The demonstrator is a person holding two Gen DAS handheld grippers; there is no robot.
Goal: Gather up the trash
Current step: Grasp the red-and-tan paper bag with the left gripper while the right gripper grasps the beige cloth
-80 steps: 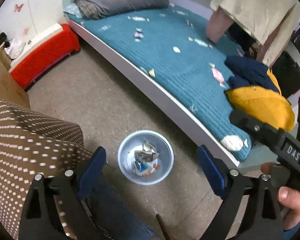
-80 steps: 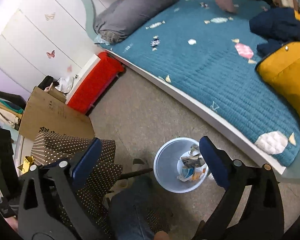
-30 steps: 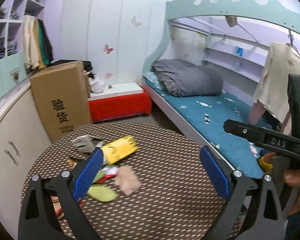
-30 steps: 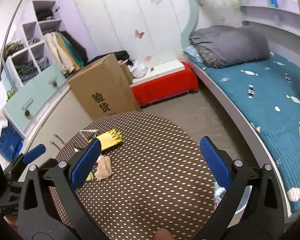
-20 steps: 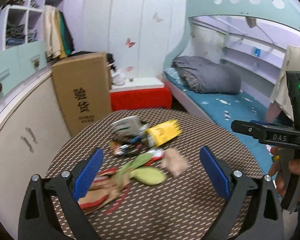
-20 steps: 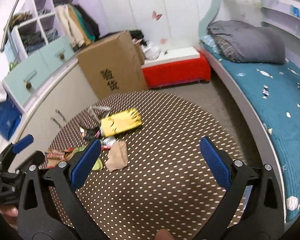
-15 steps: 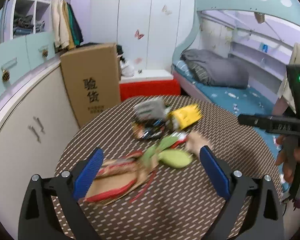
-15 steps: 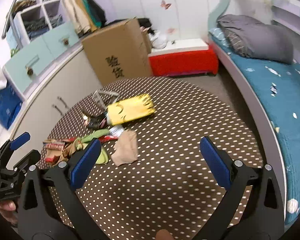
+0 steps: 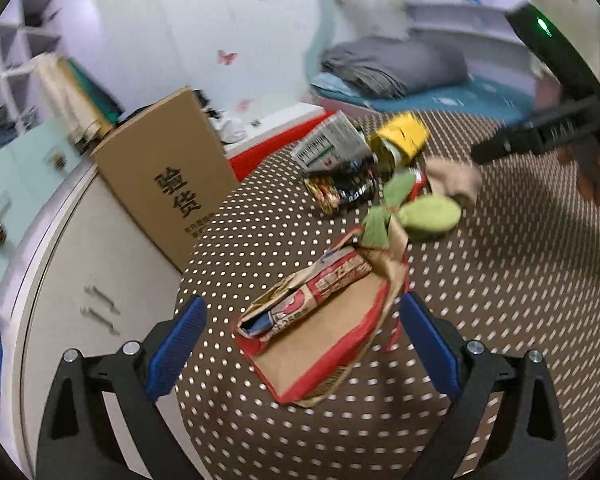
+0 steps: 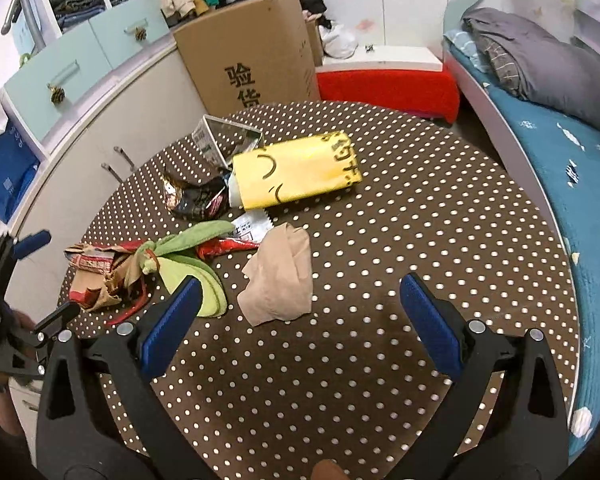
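- The trash sits in a loose cluster on the round dotted tabletop (image 10: 380,360), toward the side nearest the cardboard box (image 10: 252,48); the half of the tabletop toward the bed (image 10: 560,152) is bare cloth.
- The paper bag (image 9: 324,320), brown with red edging, lies flat close to the tabletop's rim on the cabinet (image 10: 100,128) side, its long axis running from the rim in toward the middle, crumpled end inward.
- The left gripper (image 9: 300,348) hangs over that bag, fingers spread wide with the bag between them and nothing clamped.
- Beyond the bag, toward the cardboard box: green cloth (image 10: 192,272), a dark wrapper (image 10: 196,196), a clear box (image 10: 224,140) and the yellow packet (image 10: 296,168), which lies on its side with its long axis roughly across the right view.
- The crumpled tan paper (image 10: 280,276) lies just beside the green cloth, apart from the yellow packet.
- The right gripper (image 10: 300,320) hovers above bare tabletop just short of the tan paper, fingers wide apart and holding nothing.
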